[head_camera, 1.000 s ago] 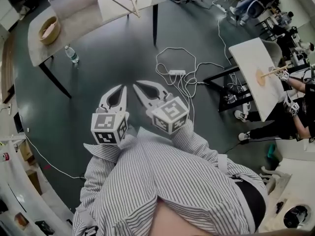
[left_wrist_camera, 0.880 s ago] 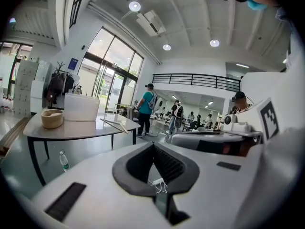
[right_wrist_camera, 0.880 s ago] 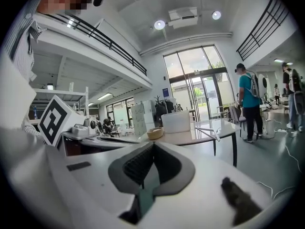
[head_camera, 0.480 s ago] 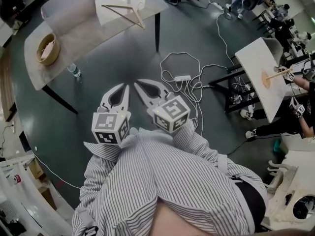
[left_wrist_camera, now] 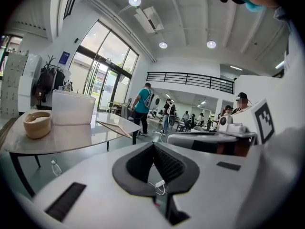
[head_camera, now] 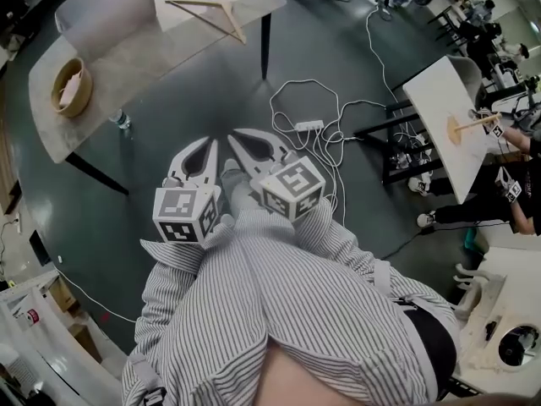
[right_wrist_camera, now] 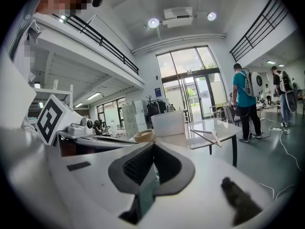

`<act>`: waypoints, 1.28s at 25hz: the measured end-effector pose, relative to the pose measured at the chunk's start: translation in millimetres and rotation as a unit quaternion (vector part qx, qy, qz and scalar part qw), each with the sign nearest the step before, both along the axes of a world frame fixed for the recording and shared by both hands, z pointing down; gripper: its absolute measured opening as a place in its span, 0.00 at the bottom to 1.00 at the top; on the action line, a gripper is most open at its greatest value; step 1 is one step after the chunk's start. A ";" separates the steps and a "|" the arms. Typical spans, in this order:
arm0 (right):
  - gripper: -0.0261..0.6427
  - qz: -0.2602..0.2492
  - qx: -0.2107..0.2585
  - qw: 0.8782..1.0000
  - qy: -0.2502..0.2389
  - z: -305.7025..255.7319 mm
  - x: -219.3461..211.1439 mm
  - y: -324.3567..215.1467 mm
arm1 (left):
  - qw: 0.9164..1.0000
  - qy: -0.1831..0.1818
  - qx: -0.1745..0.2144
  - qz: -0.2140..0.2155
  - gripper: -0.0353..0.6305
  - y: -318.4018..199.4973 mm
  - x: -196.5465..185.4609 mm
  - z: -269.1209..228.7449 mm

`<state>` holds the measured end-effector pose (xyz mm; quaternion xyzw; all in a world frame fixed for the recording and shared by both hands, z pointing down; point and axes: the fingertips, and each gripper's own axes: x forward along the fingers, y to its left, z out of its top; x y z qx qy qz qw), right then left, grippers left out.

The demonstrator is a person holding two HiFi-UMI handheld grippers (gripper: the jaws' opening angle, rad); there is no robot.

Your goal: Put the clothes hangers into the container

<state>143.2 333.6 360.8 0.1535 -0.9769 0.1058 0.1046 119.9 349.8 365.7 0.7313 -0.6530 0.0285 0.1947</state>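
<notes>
Table [head_camera: 135,66] nearer now — L tool [head_camera: 212,141], R tool [head_camera: 232,134] jaws together, empty; container [head_camera: 106,19] cut off.

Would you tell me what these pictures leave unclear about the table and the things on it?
Container inside: cloudy walls hide it in every view.
Bowl contents: too small in the head view; its rim hides them in both gripper views.
Bottle: the table edge covers part of it in the head view.

Lab hall: worktables [head_camera: 427,100], floor cables [head_camera: 314,100], mezzanine railing [left_wrist_camera: 190,79].
</notes>
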 end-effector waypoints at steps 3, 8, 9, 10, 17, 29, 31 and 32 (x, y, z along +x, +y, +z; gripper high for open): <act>0.06 -0.001 -0.001 1.000 -0.002 2.1 -8.8 -16.3 | 1.000 0.000 0.001 -0.004 0.07 -13.9 -8.2 2.4; 0.06 -0.008 0.000 1.000 -0.007 3.1 -36.9 -49.1 | 1.000 0.000 0.001 -0.015 0.07 -45.4 -38.5 5.7; 0.06 -0.009 0.001 1.000 -0.008 2.7 -44.1 -56.9 | 1.000 0.001 0.002 -0.017 0.07 -53.8 -46.7 5.2; 0.06 -0.010 0.003 1.000 -0.010 1.6 -51.2 -65.9 | 1.000 0.001 0.004 -0.019 0.07 -63.2 -54.8 3.8; 0.06 -0.029 0.012 0.999 -0.018 -14.7 -93.8 -138.1 | 0.999 -0.012 0.012 -0.029 0.07 -137.0 -92.6 -12.1; 0.06 -0.037 0.006 0.999 -0.023 -21.0 -133.9 -264.3 | 0.999 -0.015 0.006 -0.042 0.07 -260.1 -135.9 -15.8; 0.06 -0.041 0.006 0.999 -0.024 -20.3 -139.8 -281.3 | 0.999 -0.015 0.006 -0.051 0.07 -275.9 -143.2 -15.3; 0.06 -0.044 0.005 0.999 -0.024 -19.6 -142.5 -288.9 | 0.998 -0.014 0.005 -0.055 0.07 -283.1 -145.8 -14.6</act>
